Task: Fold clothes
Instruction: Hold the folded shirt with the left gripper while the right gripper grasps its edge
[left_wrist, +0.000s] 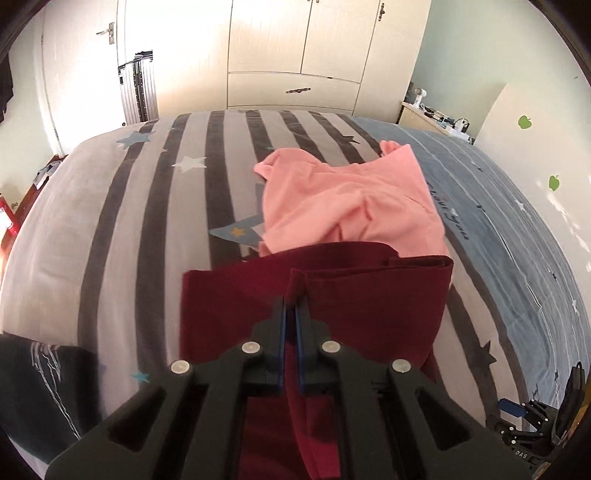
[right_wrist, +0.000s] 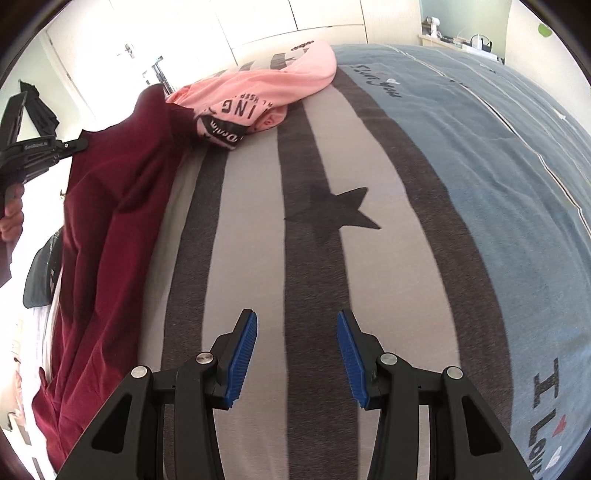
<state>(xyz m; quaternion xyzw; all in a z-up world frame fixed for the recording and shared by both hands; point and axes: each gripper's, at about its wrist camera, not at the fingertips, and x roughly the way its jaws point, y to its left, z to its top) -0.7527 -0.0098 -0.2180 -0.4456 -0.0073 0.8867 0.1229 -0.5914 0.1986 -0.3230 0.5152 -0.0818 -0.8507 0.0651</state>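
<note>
Where pinched between the closed blue pads of the left gripper (left_wrist: 294, 295), rises into a narrow upright ridge of cloth: maroon garment (left_wrist: 332, 295). Hangs from that pinch in the right wrist view, draped down the left side of the frame (right_wrist: 110, 221), lifted at the top and trailing toward the near edge of the bed. Shows a folded edge at upper right in the left wrist view, layers stacked one on another.

Lies just beyond the maroon garment, crumpled and unfolded: pink garment (left_wrist: 351, 199). Overlaps the far edge of the maroon cloth. Carries black lettering on a turned-up part in the right wrist view (right_wrist: 258, 92).

Supports both garments: bedspread (left_wrist: 129, 221) with grey and dark stripes, printed stars, and a blue section along the right side bearing script lettering.

Stands with jaws partly apart, nothing between the blue pads: right gripper (right_wrist: 296, 350). Hovers over bare striped bedspread (right_wrist: 314, 277), near a dark printed star (right_wrist: 332, 214), well apart from both garments. Appears also at the lower right corner of the left wrist view (left_wrist: 532, 421).

Grips the left gripper handle at the far left of the right wrist view: hand (right_wrist: 13, 218).

Lies at the near left corner of the bed: dark garment (left_wrist: 40, 376) with pale markings.

Stands behind the bed: cream wardrobe (left_wrist: 295, 55), with a door (left_wrist: 81, 66) to its left and a cluttered bedside cabinet (left_wrist: 432, 114) to the right.
</note>
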